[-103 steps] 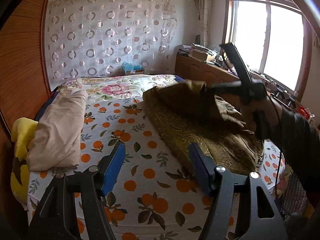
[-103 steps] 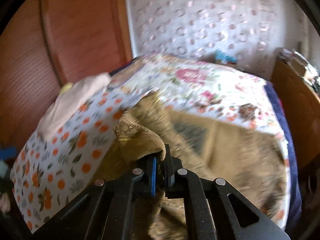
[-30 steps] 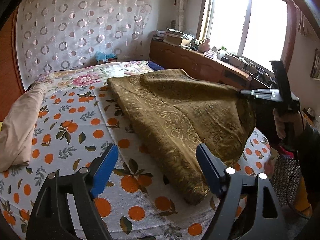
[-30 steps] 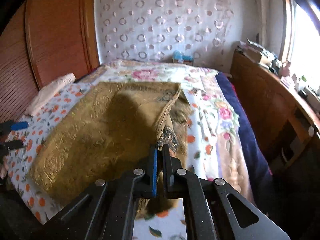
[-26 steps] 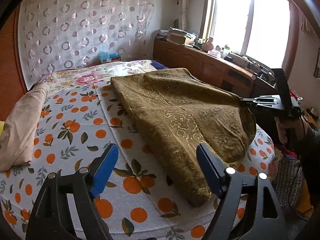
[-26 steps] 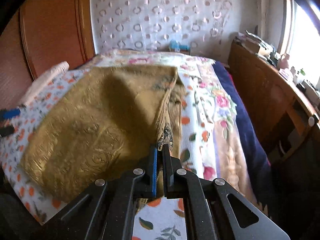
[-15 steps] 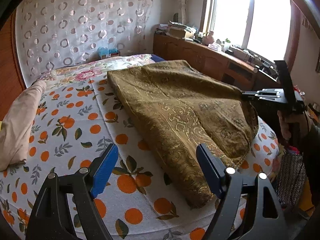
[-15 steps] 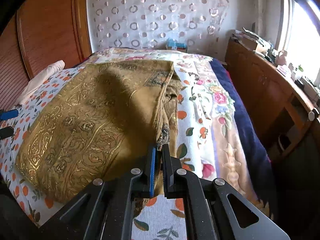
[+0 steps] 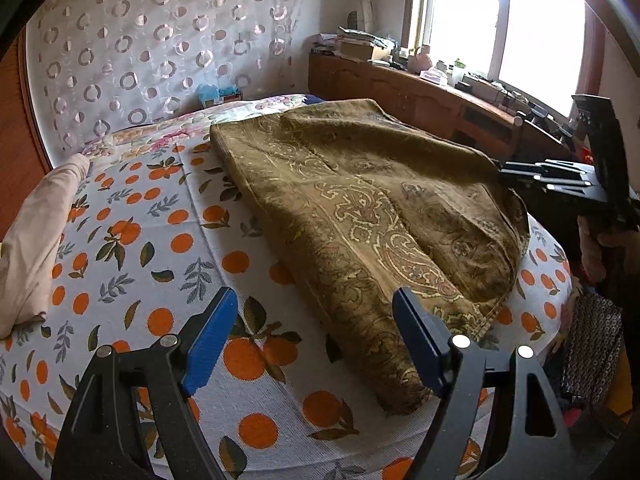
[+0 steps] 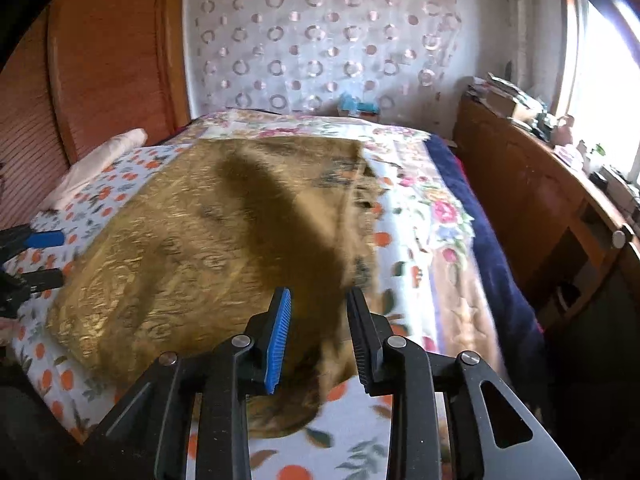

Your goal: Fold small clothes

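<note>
- Cloth [image 9: 360, 208]: olive-gold patterned piece, lying doubled over on the bed [image 9: 168, 248], toward the window side; the top layer is covering most of the lower one, so a first fold is judged to be in place.
- Right gripper [image 10: 318, 336]: jaws have just been opening; they are now standing apart over the cloth's near corner, pads not pressing the fabric, which is sagging loose below and between them. Judged to be letting the corner go so the fold settles flat.
- Left gripper [image 9: 316, 340]: jaws gaping wide, nothing between them, hovering over bare sheet just beside the cloth's near folded end; judged to be waiting for the next hold.
- Beige bundle [image 9: 36, 232]: lying along the far-left edge of the bed, well apart from the cloth; not obstructing.
- Wooden cabinet [image 10: 540, 208]: running along the right side of the bed, top crowded with small items; judged to be limiting reach on that side.
- Blue box [image 10: 356, 106]: sitting at the head of the bed by the curtain [image 10: 320, 40], well clear.
- Cloth edge near the right corner: blurring in the right wrist view; exact lie cannot be told.
</note>
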`<state>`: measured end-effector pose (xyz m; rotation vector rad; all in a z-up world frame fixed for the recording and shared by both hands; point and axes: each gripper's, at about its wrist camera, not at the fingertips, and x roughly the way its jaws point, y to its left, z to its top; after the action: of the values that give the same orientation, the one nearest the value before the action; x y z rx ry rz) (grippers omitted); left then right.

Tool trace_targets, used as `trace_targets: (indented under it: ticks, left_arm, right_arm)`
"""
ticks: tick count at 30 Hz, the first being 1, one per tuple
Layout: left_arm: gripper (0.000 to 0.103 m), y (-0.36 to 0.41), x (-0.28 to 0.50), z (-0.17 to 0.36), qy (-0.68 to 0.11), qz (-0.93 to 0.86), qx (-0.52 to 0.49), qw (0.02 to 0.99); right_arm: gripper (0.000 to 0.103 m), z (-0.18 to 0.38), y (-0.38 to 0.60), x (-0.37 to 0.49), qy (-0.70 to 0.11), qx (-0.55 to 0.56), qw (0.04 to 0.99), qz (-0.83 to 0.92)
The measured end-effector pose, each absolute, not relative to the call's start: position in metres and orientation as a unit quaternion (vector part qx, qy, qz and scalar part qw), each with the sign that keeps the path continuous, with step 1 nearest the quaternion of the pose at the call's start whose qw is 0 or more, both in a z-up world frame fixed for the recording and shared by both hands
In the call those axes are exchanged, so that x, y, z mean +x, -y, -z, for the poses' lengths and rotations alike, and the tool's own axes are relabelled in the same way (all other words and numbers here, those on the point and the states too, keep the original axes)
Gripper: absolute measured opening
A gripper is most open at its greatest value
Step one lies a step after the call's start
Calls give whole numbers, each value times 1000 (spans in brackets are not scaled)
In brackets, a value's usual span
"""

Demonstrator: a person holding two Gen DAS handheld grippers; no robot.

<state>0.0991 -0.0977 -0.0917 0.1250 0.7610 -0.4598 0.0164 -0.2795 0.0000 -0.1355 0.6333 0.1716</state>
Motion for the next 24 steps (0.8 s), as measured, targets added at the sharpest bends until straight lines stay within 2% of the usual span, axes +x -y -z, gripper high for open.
trace_targets:
  ticks: [2,4,11,14,15,21,22,24]
  left_arm:
    - [81,99,99,93,-369,223,62,900]
    - [80,100,99,94,-372,224,64,899]
    - [67,102,99,99,-382,230,68,892]
    - [58,104,97,100,-388,240,67,887]
    - [56,105,96,101,-390,244,67,885]
    - [49,109,91,108,-416,271,60,866]
    - [44,110,89,108,-415,273,62,865]
    - [20,111,89,106,-422,293,49,857]
  right_arm:
    - [32,7,268,16,-321,-69,939,-100]
    - [41,17,260,18,-336,-69,932,-116]
    - [55,35,258,26,-360,-71,923,-117]
    - [65,38,255,25,-362,-86,921,-114]
    - [71,39,254,25,-362,-93,921,-106]
    - [74,40,255,24,-355,-74,926,-109]
    - [74,40,254,23,-356,-76,925,-108]
    - [74,39,253,20,-360,-78,923,-107]
